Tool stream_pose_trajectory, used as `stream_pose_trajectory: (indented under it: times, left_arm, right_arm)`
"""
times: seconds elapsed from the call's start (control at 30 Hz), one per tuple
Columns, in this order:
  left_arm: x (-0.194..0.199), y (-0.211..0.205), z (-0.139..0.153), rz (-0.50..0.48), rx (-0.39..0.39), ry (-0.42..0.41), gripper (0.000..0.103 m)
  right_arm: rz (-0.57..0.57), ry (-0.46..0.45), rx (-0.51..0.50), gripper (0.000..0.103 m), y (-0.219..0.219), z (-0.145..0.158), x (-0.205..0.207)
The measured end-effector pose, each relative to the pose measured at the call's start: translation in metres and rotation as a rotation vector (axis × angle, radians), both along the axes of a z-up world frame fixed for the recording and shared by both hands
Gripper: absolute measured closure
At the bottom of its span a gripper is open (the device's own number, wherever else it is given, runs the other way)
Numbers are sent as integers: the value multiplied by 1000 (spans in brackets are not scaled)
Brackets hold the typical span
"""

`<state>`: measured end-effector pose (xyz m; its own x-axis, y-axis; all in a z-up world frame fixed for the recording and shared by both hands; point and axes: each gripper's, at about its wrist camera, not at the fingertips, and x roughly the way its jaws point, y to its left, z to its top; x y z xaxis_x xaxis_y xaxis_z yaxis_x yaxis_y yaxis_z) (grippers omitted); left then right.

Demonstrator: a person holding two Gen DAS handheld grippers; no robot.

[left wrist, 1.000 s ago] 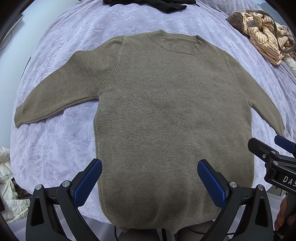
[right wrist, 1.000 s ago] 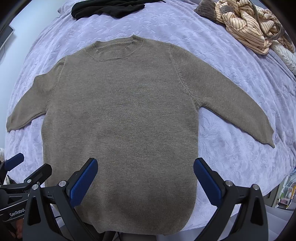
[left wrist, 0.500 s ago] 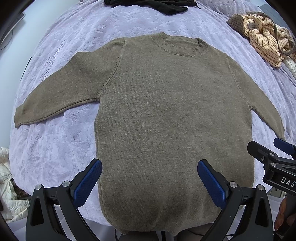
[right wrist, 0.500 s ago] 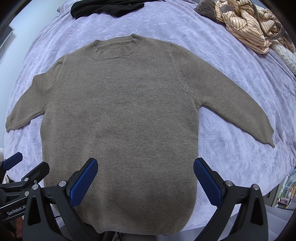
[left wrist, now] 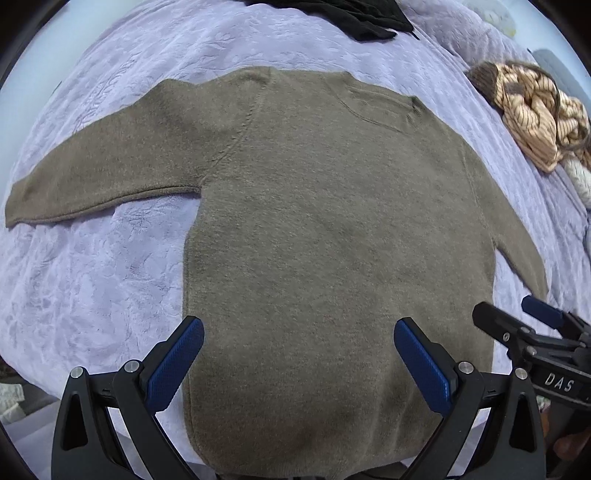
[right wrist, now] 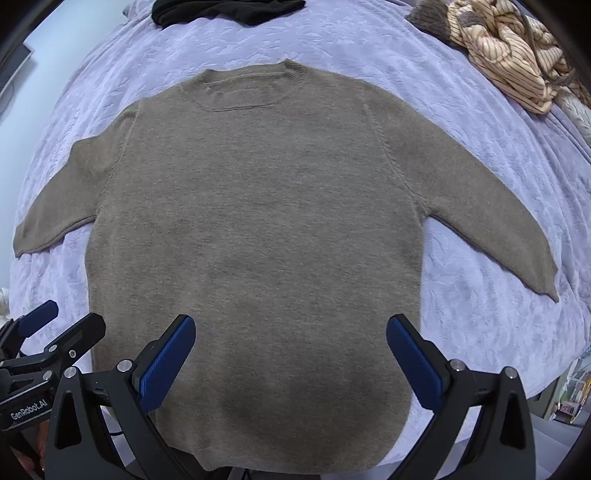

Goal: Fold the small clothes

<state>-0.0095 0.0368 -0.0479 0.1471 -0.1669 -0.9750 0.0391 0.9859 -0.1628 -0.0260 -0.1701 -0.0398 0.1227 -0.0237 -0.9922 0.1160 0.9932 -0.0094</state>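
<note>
An olive-brown knit sweater (left wrist: 332,229) (right wrist: 258,221) lies flat on the lilac bedspread, both sleeves spread out to the sides, collar at the far end. My left gripper (left wrist: 299,358) hovers open over the hem area with nothing between its blue pads. My right gripper (right wrist: 291,354) also stands open above the lower body of the sweater, holding nothing. Each gripper shows at the edge of the other's view: the right gripper (left wrist: 517,325) at the lower right of the left wrist view, the left gripper (right wrist: 59,325) at the lower left of the right wrist view.
A black garment (left wrist: 354,18) (right wrist: 229,11) lies at the far edge of the lilac bedspread (left wrist: 110,277) (right wrist: 480,314). A crumpled striped tan garment (left wrist: 532,114) (right wrist: 509,55) sits at the far right. The bed's near edge runs just under the grippers.
The left wrist view has turned and shifted left, so the sweater now sits more to the right in it. The right gripper has moved slightly closer. Both stay open.
</note>
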Motion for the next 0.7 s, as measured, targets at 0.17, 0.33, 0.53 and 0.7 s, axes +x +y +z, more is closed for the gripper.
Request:
stream_pose_trajectory:
  times: [0.17,0.33,0.53,0.7]
  left_arm:
    - [15,47,-7,98,-59,-31,0]
    - [32,125,-21,273,-108,-74,0]
    - [45,225,-46,488,-152,-148,0]
    - [51,291,-86,638,-336,-175,0]
  right_arm:
    - [65,-11,38,0,32,-1,14]
    - [142,-45,108,0,77,-2,28]
    - [246,-17,159,0,133,-19,43]
    - [306,2,188,0,170,-32,44]
